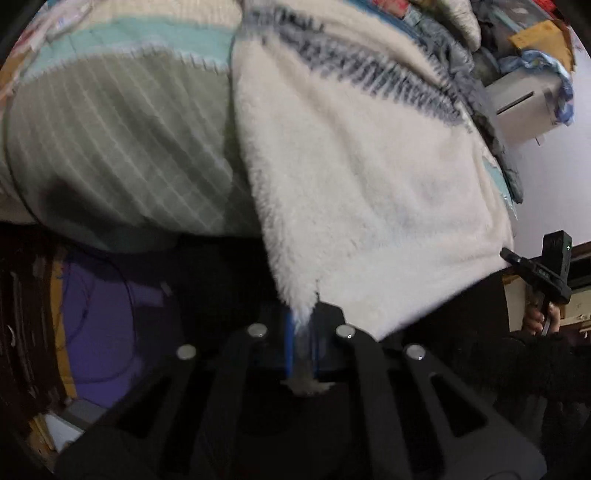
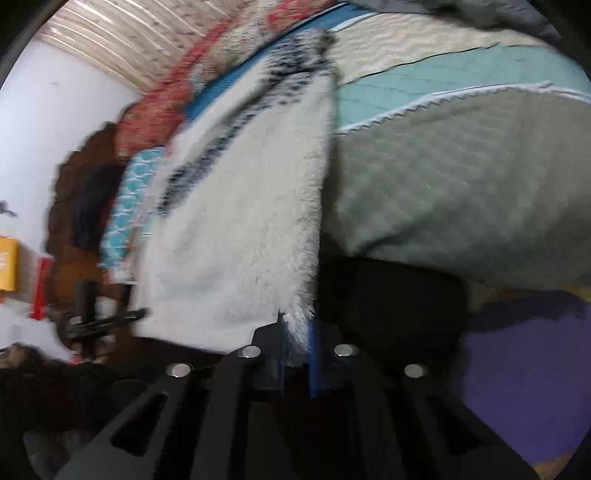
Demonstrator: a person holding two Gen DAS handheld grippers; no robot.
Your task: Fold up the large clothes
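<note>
A large white fleece garment with a dark grey patterned band lies over the edge of a bed and hangs down. My left gripper is shut on its lower left corner. My right gripper is shut on the other lower corner of the same fleece garment. The right gripper also shows in the left wrist view at the garment's right corner, and the left gripper shows in the right wrist view at the left.
The bed has a quilted green cover with a teal band. Piled clothes and a cardboard box lie at the far side. A purple surface lies below. A brown headboard stands by the white wall.
</note>
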